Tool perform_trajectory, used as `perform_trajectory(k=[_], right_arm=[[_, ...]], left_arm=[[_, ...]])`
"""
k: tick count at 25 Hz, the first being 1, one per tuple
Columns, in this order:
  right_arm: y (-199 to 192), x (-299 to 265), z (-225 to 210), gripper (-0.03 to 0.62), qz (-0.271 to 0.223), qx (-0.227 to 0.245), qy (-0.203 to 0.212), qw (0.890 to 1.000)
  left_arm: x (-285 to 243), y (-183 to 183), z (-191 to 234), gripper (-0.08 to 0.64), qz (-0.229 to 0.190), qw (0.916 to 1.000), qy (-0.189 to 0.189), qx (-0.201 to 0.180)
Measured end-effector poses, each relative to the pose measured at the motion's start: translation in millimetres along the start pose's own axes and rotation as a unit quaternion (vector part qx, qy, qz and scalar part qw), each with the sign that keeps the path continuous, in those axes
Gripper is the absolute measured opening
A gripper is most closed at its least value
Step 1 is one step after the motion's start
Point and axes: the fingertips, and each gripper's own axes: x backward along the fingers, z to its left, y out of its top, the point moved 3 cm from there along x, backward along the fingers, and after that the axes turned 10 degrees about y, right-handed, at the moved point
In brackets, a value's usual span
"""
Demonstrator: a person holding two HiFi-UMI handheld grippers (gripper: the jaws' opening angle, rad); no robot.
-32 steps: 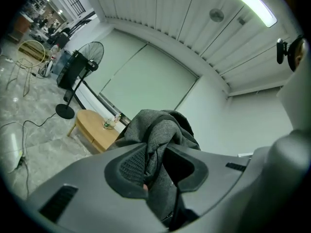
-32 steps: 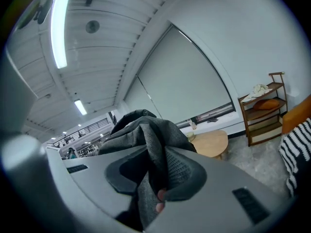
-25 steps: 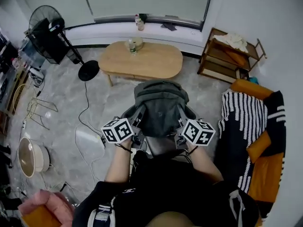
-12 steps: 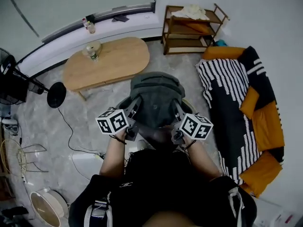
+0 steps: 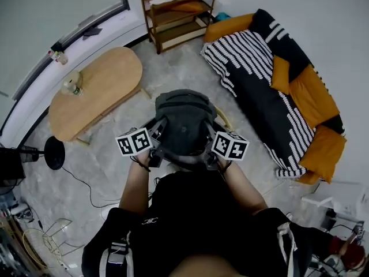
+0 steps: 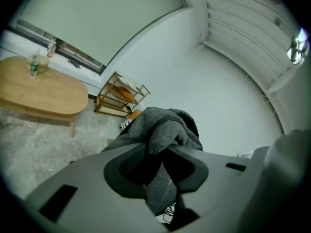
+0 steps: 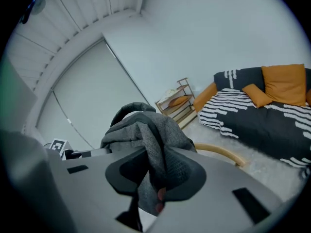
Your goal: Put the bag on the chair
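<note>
Bag (image 5: 183, 117): grey, soft, backpack-shaped, held upright directly over the chair (image 5: 223, 120). Only a curved wooden rim of the chair shows, peeking out at the bag's right side. The seat is hidden under the bag, so I cannot tell whether the bag's base rests on the chair yet.

Left gripper (image 6: 158, 173): jaws about half closed, pinching a thick fold of the bag's grey fabric on the side of the chair away from the visible rim. Right gripper (image 7: 153, 178): jaws the same, clamped on a fold of fabric on the rim side, with the wooden rim just beyond it. Both grips sit on the near side of the bag, towards the person.

Judged stage: the bag is over the chair and the placing is nearly done, with release not yet made.

Risks from here:
- Letting go before the base is bedded on the seat. The bag would drop and could roll over the rim onto the floor.
- Opening one side first. The weight would swing to the other grip and drag the bag askew across the chair.
- Soft body (no stiffness visible in the folds). It may slump forward off the seat once unsupported.
- Fabric catching in the jaws on withdrawal, which would pull the bag back off the chair.
</note>
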Motion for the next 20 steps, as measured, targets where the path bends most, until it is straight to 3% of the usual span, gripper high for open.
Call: perform_trajectory(k=[6,11,14,17,20], right_arm=[[-24.5,13.9,-59.0,0.098,0.040,-0.036,-0.064,0.996],[-77.7,-3.0,-121.6,0.103,0.141,-0.025,-0.117,0.983],[-84.1,-18.7,-138.6,0.095,0.133,0.000,-0.099,0.986],[-65.5,-30.0,-147.5,0.097,0.162,-0.002,-0.107,0.981],[-60.5,-34.1,-154.3,0.105,0.156,-0.015,-0.111,0.981]], left_arm=[[-43.4,-44.6,-1.5,0.110,0.079,0.9968,-0.004,-0.014],[-99.0,-98.8,35.8,0.118,0.147,0.9890,0.011,-0.008],[-121.1,-98.8,47.9,0.124,0.130,0.9914,-0.009,0.009],[-137.0,-84.6,42.9,0.124,0.132,0.9909,0.018,-0.022],[-144.2,-81.1,41.6,0.128,0.131,0.9905,0.034,-0.025]])
